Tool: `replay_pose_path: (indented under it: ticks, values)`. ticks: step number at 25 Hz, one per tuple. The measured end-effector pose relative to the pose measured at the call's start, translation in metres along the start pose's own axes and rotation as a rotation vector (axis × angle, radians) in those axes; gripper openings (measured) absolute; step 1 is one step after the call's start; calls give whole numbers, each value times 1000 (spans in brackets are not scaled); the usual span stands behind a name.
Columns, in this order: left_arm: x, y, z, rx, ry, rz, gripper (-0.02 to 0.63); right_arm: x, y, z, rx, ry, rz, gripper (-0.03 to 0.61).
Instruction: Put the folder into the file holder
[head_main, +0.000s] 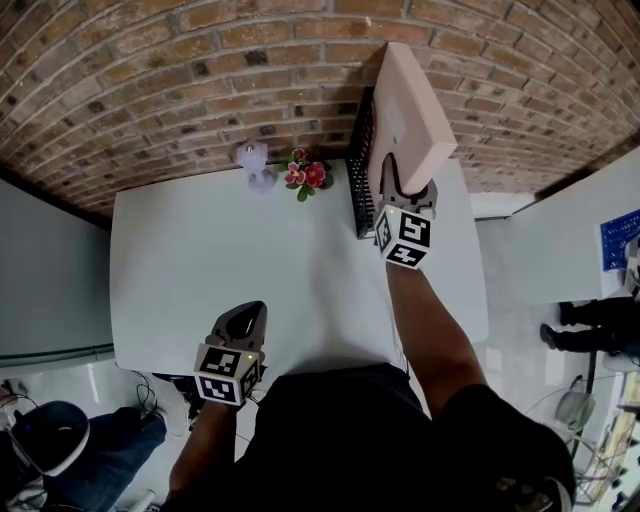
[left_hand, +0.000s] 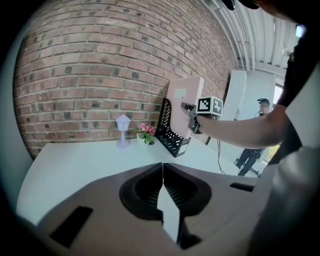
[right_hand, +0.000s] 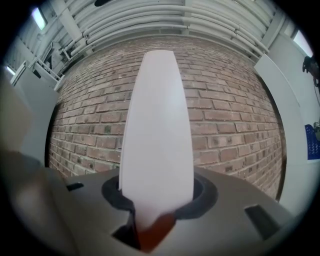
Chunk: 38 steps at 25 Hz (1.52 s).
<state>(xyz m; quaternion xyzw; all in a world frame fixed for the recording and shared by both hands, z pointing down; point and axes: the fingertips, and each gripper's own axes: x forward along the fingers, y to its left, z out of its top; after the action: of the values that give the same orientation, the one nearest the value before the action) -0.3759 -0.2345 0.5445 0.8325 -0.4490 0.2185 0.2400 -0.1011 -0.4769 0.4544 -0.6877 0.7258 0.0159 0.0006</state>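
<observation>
From the head view, the right gripper (head_main: 408, 190) is held up over the far right side of the white table (head_main: 200, 260), close to the brick wall (head_main: 180, 80). It holds a big pale pink folder (head_main: 412, 95) by its lower edge. The folder stands up tall and leans a bit to the right. Its bottom is right at the black file holder (head_main: 358, 170), which sits on the table against the wall. This view does not show whether the bottom edge is inside the file holder yet. The right gripper view shows only the thin edge of the folder pointing up in front of the bricks, with both jaws clamped tight on it. It does not show the file holder or the table at all. The left gripper (left_hand: 162, 169) rests low near the front edge of the table, well away from the folder. Its own view shows its jaws pressed together with nothing between them. That view also looks across the table at the file holder from the side, with the folder standing upright at it. A little lamp (left_hand: 123, 131) and some pink flowers (left_hand: 146, 132) stand beside the file holder, and a person (left_hand: 252, 145) stands far back.
</observation>
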Motion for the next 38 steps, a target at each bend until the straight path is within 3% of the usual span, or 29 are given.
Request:
replay_pose_path:
  ticks: [8,12,18,30,38]
  values:
    - [5,-10,9,11,-13,-12,5,-1,-1,1,44,10,17,173]
    - [6,-13,9,11,-14,-15,5,-2,-12,14,98,-40,-1,161]
    - [3,-13,0,-1,6,-7,5,-2,-11,2,78,-30,-20,166]
    - [2,-9,-1,-3,7,1,5,-8,-8,-70,40,155,-45,186]
    - [6,-16,1,2,-1,-12,6,-15,3,-121,14,357,35,239]
